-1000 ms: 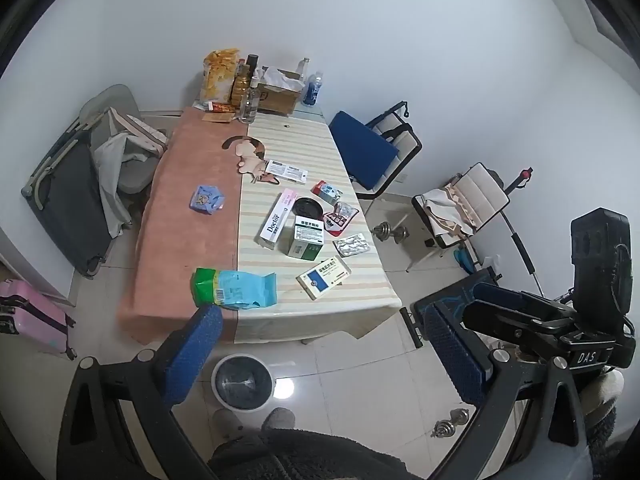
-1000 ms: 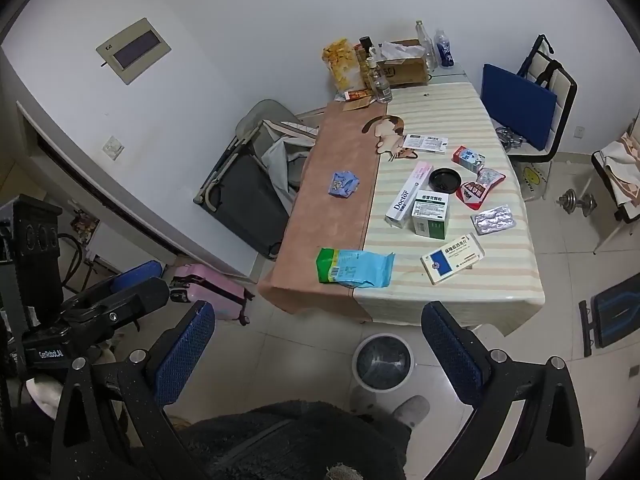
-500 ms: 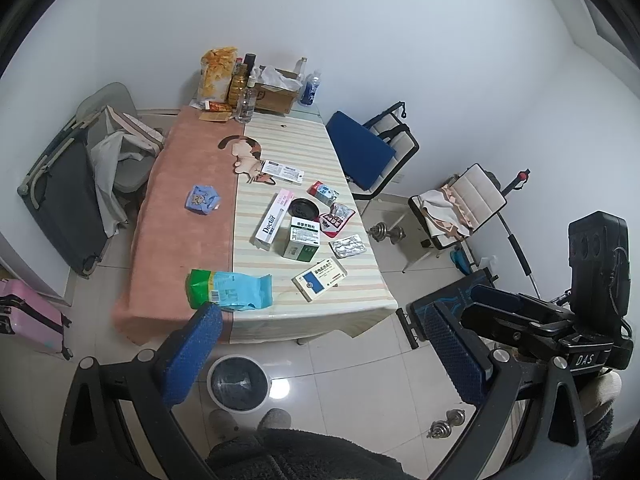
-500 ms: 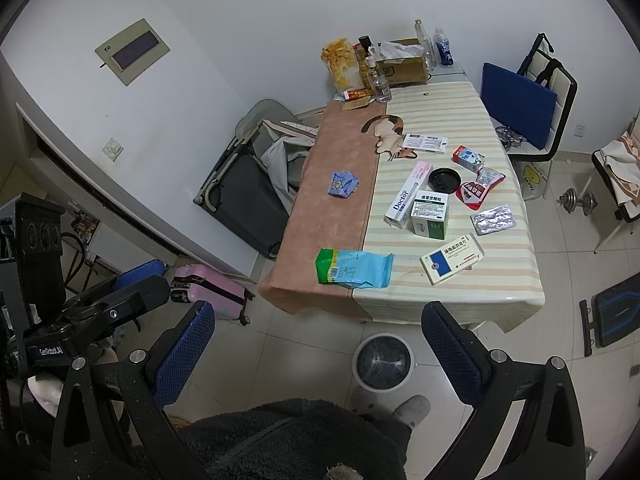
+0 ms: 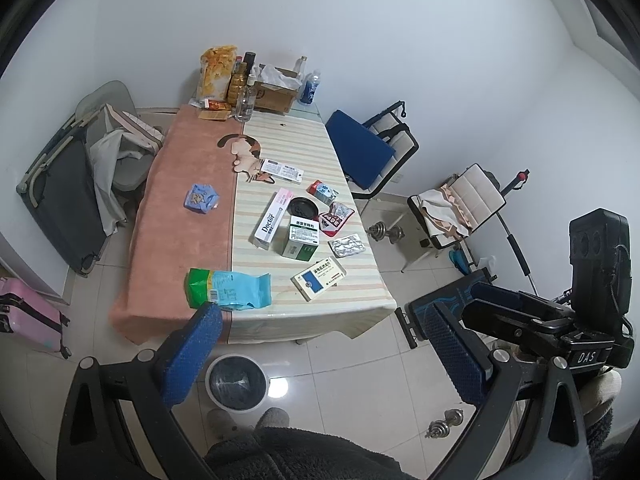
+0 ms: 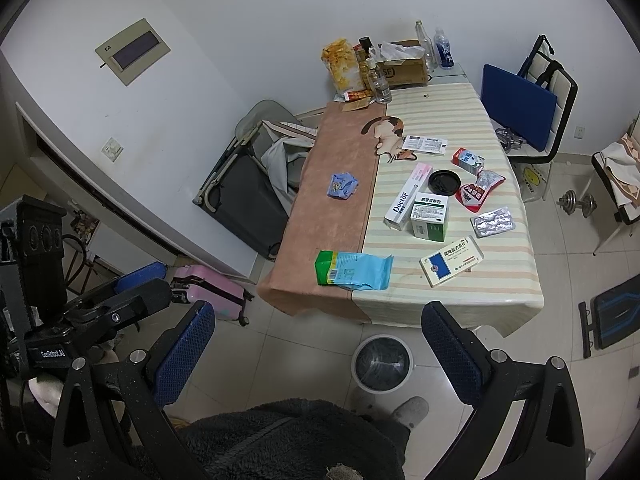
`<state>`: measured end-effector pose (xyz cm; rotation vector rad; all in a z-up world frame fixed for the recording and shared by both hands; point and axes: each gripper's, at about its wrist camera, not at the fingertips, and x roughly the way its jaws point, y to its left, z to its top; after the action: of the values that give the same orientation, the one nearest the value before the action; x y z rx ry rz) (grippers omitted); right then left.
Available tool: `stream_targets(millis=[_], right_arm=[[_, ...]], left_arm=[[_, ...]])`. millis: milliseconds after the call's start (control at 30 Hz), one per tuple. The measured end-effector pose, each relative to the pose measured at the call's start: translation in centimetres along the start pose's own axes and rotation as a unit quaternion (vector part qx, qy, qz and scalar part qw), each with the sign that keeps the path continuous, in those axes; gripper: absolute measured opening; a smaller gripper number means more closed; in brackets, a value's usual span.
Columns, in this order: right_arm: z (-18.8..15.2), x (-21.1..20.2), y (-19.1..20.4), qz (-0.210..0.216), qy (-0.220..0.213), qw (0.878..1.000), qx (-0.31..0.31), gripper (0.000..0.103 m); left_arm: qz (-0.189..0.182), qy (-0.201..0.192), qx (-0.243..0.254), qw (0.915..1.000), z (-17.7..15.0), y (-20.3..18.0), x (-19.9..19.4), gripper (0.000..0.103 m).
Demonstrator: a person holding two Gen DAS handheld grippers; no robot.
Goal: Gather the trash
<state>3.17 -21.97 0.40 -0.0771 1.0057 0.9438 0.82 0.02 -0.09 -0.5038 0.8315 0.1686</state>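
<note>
Across the middle of both views stretched a long surface (image 5: 192,240), half covered in fuzzy terracotta cloth, half in smooth cream-striped cloth. At its near edge lay a crumpled, glossy blue-and-green wrapper (image 5: 229,289) (image 6: 353,270), flattened and torn open. Farther up sat a small crinkled blue packet (image 5: 202,199), a foil blister sheet (image 5: 347,245), a red pouch (image 5: 336,219) and several rectangular cardboard medicine boxes (image 5: 304,238). On the tiled floor below the near edge stood a round white bin (image 5: 236,382) (image 6: 382,363) with a dark liner. The left gripper (image 5: 320,354) and right gripper (image 6: 320,354) hung above the floor, blue textured fingers (image 5: 192,354) spread wide, holding nothing. Compared with half a second before, the left view sat marginally farther back; nothing on the surface had moved.
</note>
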Motion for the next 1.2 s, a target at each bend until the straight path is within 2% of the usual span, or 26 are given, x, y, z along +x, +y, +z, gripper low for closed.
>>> stream_targets(millis=[1200], right_arm=[[0.32, -0.29, -0.04, -0.001, -0.001, 1.0, -0.002, 0.103]], left_arm=[[-0.003, -0.003, 0.005, 1.0, 0.49, -0.53, -0.2, 0.103]])
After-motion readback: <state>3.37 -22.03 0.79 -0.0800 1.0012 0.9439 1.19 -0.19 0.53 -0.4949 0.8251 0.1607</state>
